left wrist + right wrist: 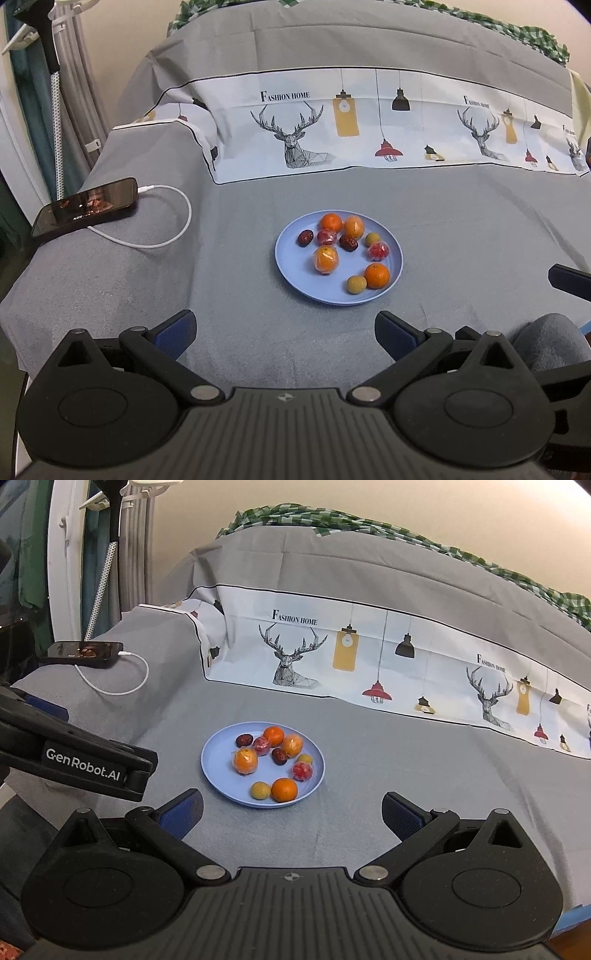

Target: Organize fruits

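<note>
A light blue plate (pixel 291 271) sits on the grey cloth and holds several small fruits: oranges (pixel 376 275), wrapped oranges (pixel 325 260), dark red dates (pixel 305 237), wrapped red fruits (pixel 378 251) and small yellow-brown fruits (pixel 356 284). The plate also shows in the right wrist view (pixel 218 775). My left gripper (pixel 284 332) is open and empty, short of the plate's near rim. My right gripper (pixel 291 814) is open and empty, near the plate's front edge. The left gripper's body (pixel 81 764) shows at the left of the right wrist view.
A phone (pixel 85 210) with a white charging cable (pixel 173 232) lies at the left on the cloth. A printed deer-and-lamp cloth band (pixel 369 125) rises behind the plate. Grey cloth (pixel 461 240) lies around the plate.
</note>
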Demonstrator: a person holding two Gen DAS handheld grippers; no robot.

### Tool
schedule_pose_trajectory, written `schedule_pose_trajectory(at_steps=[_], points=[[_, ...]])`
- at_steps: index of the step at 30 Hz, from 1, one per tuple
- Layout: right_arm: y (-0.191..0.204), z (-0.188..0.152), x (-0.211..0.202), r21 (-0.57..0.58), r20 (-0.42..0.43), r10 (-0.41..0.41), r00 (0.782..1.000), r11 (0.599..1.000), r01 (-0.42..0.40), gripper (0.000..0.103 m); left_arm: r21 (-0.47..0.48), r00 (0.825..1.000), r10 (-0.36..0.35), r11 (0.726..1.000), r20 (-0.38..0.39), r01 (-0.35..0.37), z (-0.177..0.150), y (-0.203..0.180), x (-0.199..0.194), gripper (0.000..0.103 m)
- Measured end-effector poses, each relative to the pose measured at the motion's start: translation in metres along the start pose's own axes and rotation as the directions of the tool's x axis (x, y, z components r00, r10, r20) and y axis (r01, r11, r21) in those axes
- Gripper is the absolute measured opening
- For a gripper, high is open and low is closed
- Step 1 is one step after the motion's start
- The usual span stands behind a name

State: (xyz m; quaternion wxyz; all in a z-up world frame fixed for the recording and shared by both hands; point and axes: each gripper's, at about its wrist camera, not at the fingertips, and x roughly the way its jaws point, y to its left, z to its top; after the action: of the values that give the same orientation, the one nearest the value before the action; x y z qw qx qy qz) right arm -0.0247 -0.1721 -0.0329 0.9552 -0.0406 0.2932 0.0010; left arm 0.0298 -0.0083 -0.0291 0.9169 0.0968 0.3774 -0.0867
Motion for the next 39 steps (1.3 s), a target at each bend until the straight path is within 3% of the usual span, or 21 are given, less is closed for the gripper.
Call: schedule_pose_trajectory(at_steps=[39], points=[[0.0030, 0.0034, 0.0025, -0.007, -0.002, -0.015, 1.000, 1.000, 0.015, 0.102, 0.016, 0.998, 0.059, 0.998, -0.022, -0.059, 0.0060, -0.0008, 0.0094, 0.103]])
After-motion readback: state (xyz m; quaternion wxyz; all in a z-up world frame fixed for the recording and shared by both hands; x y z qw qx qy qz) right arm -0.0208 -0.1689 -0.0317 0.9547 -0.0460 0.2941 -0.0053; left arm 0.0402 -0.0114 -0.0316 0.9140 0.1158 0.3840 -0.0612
